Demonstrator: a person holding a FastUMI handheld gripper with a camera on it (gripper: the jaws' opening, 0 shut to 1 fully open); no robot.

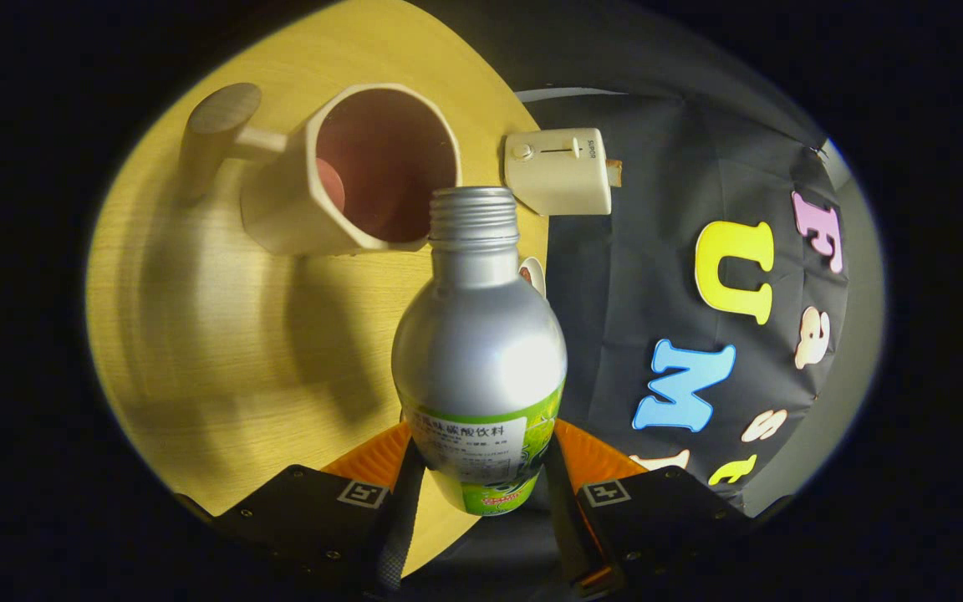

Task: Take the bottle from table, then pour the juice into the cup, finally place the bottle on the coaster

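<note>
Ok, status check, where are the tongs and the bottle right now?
Tongs shut on bottle. Open bottle mouth at cup rim, tilted for pouring. Nothing in the way.

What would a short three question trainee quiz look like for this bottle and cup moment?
1. True or false: the bottle still has its cap on.
2. What grips the bottle? A) a bare hand B) the gripper C) nothing
3. Which thing lies just beyond the bottle's mouth?

Key: 1 false, the threaded neck is bare. 2 B, both fingers press its labelled end. 3 the cup, lying on the table in this tilted view.
</note>
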